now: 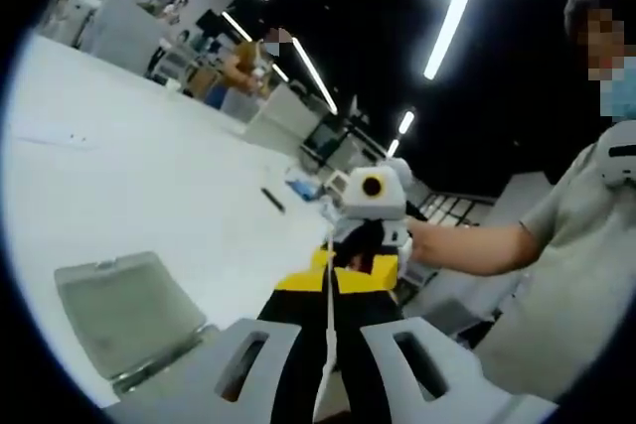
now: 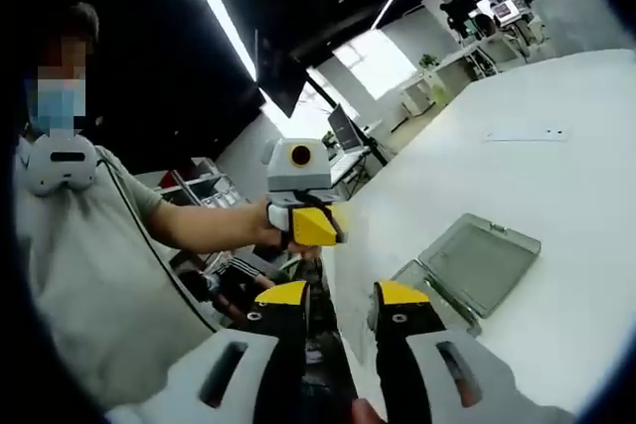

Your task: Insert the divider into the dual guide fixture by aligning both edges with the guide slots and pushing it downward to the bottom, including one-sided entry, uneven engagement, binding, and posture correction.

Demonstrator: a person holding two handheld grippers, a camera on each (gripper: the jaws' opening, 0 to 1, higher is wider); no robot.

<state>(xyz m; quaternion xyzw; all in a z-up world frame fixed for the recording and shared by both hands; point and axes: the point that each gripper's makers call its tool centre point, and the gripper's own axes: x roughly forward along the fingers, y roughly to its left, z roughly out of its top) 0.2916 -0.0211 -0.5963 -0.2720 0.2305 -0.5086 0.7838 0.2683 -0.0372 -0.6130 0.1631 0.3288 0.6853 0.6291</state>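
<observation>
The divider (image 1: 327, 345) is a thin white sheet seen edge-on in the left gripper view, running straight ahead between my left gripper's (image 1: 330, 280) yellow-tipped jaws, which are shut on it. Its far end reaches the right gripper (image 1: 373, 245), which a person's hand holds up above the table edge. In the right gripper view my right gripper (image 2: 343, 293) has its jaws standing apart, and the left gripper (image 2: 318, 227) faces it a short way ahead. A flat, clear grey fixture (image 1: 129, 310) (image 2: 477, 265) lies on the white table, off to the side of both grippers.
The white table (image 1: 149, 176) (image 2: 556, 146) stretches away, with a few small items (image 1: 273, 199) far off. The person (image 1: 566, 245) (image 2: 89, 265) stands close beside the table edge. Desks and equipment fill the background under ceiling strip lights.
</observation>
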